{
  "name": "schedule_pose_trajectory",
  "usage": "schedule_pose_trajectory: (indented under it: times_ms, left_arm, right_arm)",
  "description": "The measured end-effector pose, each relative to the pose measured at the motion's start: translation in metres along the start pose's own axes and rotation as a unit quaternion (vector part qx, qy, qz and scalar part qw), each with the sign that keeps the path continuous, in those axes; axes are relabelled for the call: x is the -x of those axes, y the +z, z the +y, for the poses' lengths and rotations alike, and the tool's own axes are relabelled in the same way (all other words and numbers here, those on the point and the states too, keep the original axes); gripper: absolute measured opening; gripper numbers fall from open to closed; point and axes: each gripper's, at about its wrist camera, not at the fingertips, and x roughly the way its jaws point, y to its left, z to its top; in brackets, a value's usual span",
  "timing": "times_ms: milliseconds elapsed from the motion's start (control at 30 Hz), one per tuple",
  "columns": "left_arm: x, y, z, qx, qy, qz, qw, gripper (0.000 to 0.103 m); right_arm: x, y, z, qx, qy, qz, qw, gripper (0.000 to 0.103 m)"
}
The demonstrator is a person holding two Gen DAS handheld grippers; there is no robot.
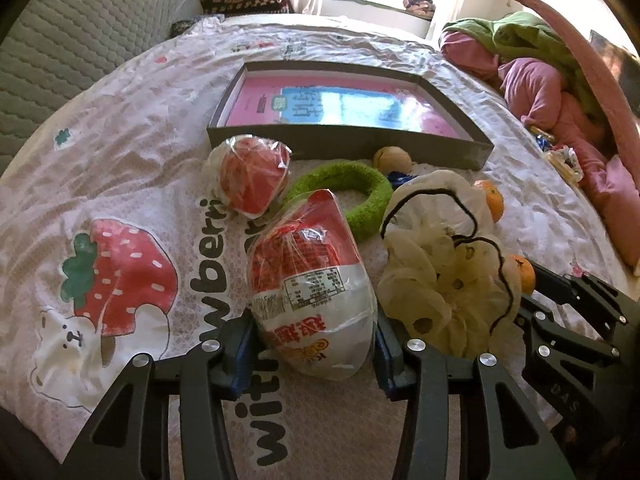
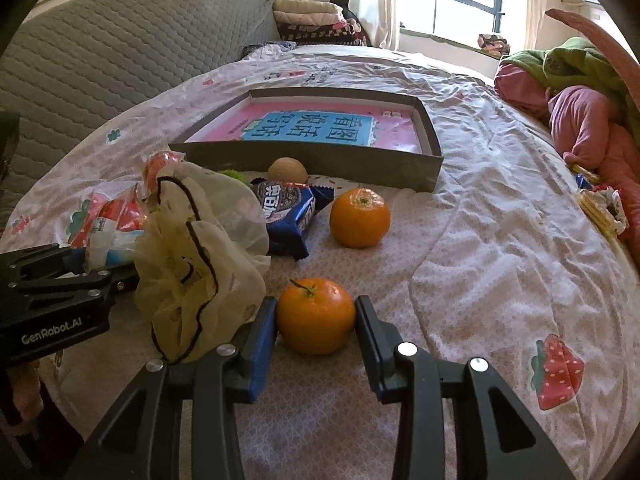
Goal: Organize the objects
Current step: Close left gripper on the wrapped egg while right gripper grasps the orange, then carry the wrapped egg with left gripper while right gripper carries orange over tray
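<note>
A grey shallow box (image 1: pixel 352 144) (image 2: pixel 320 164) with a pink and blue book inside lies on the bed. My left gripper (image 1: pixel 312 344) has its fingers on both sides of a red and white snack packet (image 1: pixel 312 296). My right gripper (image 2: pixel 316 324) has its fingers against both sides of the near orange (image 2: pixel 316 314), which rests on the sheet. A second orange (image 2: pixel 359 218) lies beyond it. A cream scrunchie (image 1: pixel 444 264) (image 2: pixel 200 256) lies between the two grippers.
A second snack packet (image 1: pixel 250 176), a green ring (image 1: pixel 352 196), a walnut (image 2: pixel 287 171) and a blue cookie packet (image 2: pixel 290 216) lie in front of the box. Pink and green bedding (image 2: pixel 580 120) is piled at the right. A grey headboard (image 2: pixel 120 48) stands at the left.
</note>
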Motion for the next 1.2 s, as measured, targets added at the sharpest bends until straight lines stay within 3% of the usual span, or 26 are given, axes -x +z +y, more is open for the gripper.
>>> schedule_pose_trajectory:
  times_ms: [633,1200]
  left_arm:
    - [0.033,0.011,-0.003,-0.004,-0.013,-0.040,0.9991,0.049]
    - [0.023,0.052,0.000,-0.011,-0.019,-0.048,0.9986,0.049]
  right_arm:
    - [0.022,0.021,-0.004,-0.007,-0.001,-0.037,0.999,0.039]
    - [0.019,0.054,-0.005,0.005,0.005,-0.065,0.998,0.039]
